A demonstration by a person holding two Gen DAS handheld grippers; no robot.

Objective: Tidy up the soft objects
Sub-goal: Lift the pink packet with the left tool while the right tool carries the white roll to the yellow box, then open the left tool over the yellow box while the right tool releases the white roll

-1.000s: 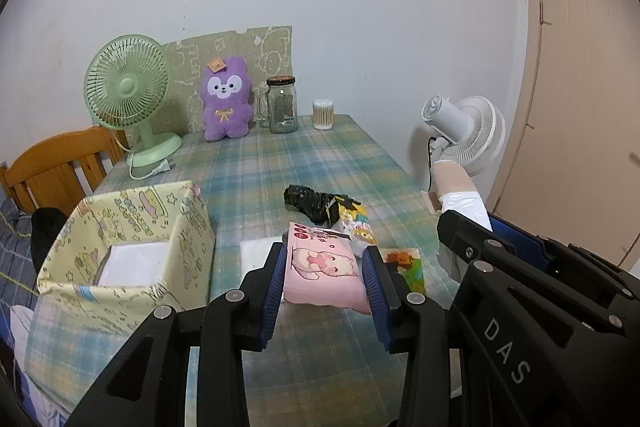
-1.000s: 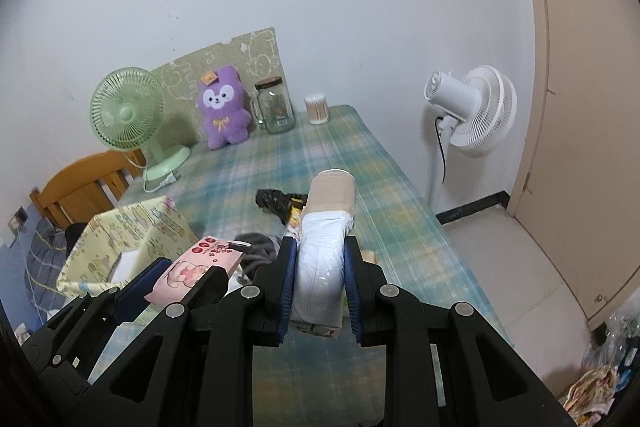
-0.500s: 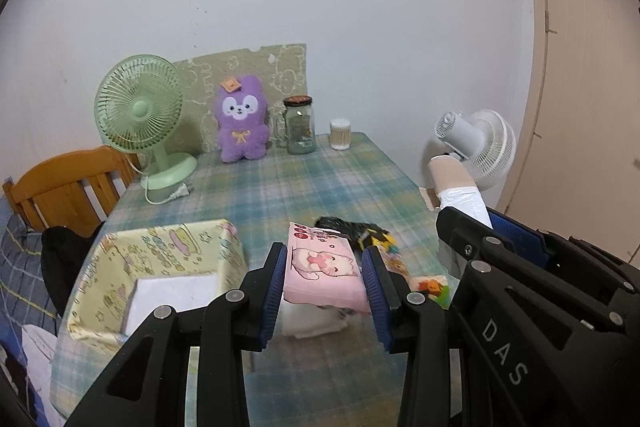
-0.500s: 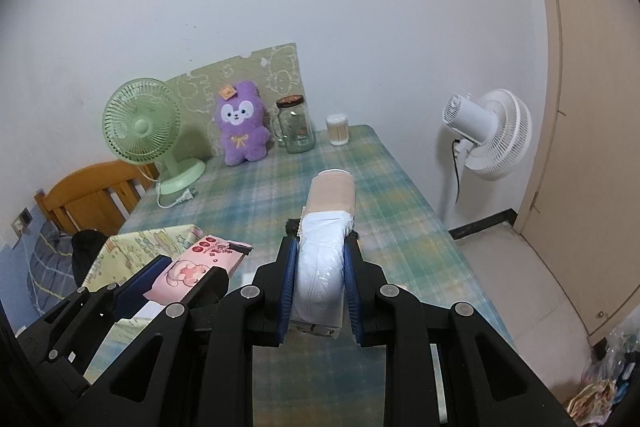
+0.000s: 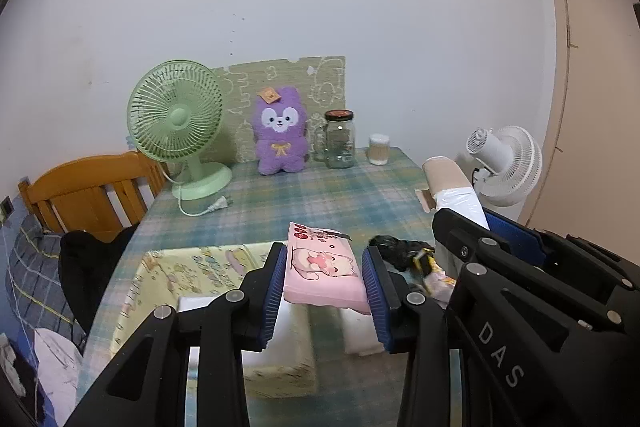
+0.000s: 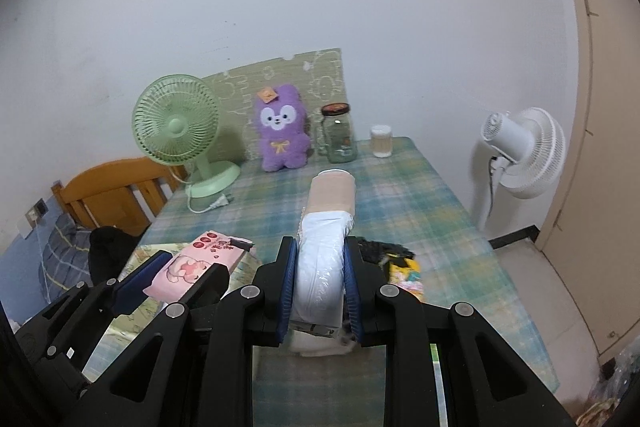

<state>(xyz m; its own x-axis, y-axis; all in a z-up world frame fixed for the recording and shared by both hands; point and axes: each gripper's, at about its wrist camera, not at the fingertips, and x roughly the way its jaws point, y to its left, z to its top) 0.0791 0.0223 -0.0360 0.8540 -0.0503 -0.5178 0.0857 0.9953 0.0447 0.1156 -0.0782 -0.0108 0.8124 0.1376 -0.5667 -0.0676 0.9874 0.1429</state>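
Observation:
My left gripper (image 5: 322, 269) is shut on a pink tissue pack (image 5: 322, 273) with a cartoon cat and holds it in the air above the right edge of the yellow patterned fabric box (image 5: 184, 283). The pack also shows in the right wrist view (image 6: 196, 263). My right gripper (image 6: 321, 265) is shut on a white plastic-wrapped roll with a beige end (image 6: 326, 247), held above the table; it also shows in the left wrist view (image 5: 452, 187). A purple plush toy (image 5: 280, 135) sits upright at the table's far edge.
The plaid table (image 5: 320, 195) carries a green desk fan (image 5: 180, 123), a glass jar (image 5: 339, 139), a small cotton-swab cup (image 5: 379, 149), black and yellow packets (image 5: 404, 255) and white pads (image 5: 360, 331). A wooden chair (image 5: 92, 191) stands left; a white floor fan (image 6: 520, 151) right.
Both grippers have risen and pulled back with their loads. The box now lies under and left of the pink pack; the fan and plush look farther away.

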